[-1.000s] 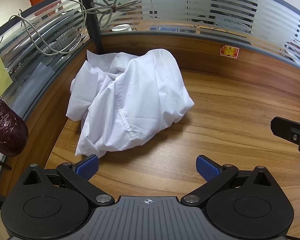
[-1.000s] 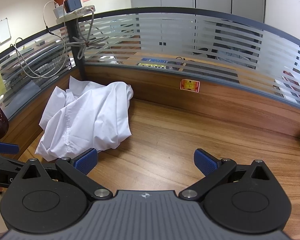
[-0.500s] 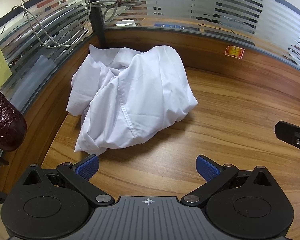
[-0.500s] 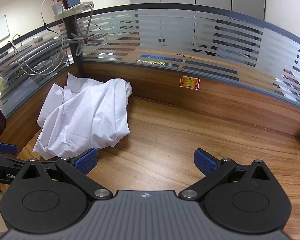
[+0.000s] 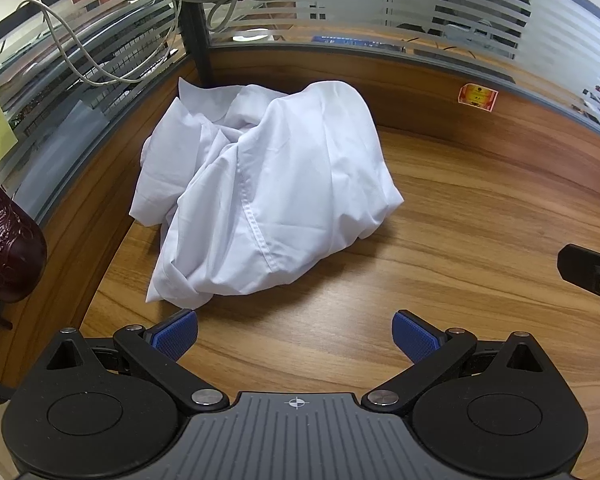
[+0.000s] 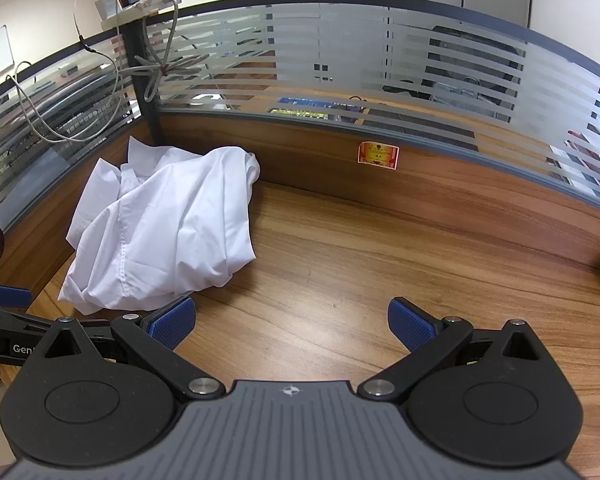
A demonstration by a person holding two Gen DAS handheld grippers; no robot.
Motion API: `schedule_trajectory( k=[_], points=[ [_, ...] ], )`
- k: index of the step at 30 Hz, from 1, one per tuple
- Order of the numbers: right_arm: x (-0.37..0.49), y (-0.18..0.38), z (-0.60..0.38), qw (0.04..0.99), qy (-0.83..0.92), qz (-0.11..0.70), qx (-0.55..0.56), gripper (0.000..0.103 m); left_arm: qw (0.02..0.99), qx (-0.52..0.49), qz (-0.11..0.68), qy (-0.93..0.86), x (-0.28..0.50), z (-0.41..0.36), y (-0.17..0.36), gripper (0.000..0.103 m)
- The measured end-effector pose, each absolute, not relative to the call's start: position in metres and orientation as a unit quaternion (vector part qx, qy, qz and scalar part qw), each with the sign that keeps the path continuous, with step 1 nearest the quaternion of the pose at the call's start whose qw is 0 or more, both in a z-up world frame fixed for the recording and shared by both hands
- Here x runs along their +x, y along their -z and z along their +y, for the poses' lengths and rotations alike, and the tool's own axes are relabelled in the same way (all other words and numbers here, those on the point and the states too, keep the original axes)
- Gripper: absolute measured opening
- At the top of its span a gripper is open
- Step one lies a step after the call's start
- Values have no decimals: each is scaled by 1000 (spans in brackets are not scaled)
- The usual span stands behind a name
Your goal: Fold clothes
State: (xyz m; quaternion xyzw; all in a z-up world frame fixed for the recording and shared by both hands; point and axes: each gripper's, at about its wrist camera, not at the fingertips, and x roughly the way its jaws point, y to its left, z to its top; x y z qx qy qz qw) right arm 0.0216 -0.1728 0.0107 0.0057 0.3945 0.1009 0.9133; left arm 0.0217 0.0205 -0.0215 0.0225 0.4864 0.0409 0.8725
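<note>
A crumpled white shirt (image 5: 268, 192) lies in a heap in the back left corner of the wooden desk (image 5: 460, 240); the right wrist view has the white shirt (image 6: 164, 232) at its left. My left gripper (image 5: 296, 334) hovers open just in front of the heap's near hem, nothing between its blue pads. My right gripper (image 6: 292, 324) is open too, over bare wood to the right of the shirt. Part of the right gripper's black body (image 5: 592, 276) shows at the right edge of the left wrist view. The left gripper's blue fingertip (image 6: 8, 295) shows at the far left of the right wrist view.
A wood-and-striped-glass partition (image 5: 420, 28) curves around the desk's back and left sides. Loose cables (image 5: 112, 60) hang at the corner post. A dark red carved pot (image 5: 8, 256) stands at the left. A red sticker (image 5: 477, 97) is on the back panel.
Both grippers have tilted and edged a little towards the shirt, so the heap sits lower and nearer in both views. Shirt unmoved, jaws unchanged.
</note>
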Motion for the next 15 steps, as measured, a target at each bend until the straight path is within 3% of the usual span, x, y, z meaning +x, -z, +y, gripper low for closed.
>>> schedule_trajectory(
  k=[15],
  points=[
    [45, 14, -167, 896, -101, 432, -4, 103, 898, 15, 436, -52, 67, 46, 64, 103]
  ],
)
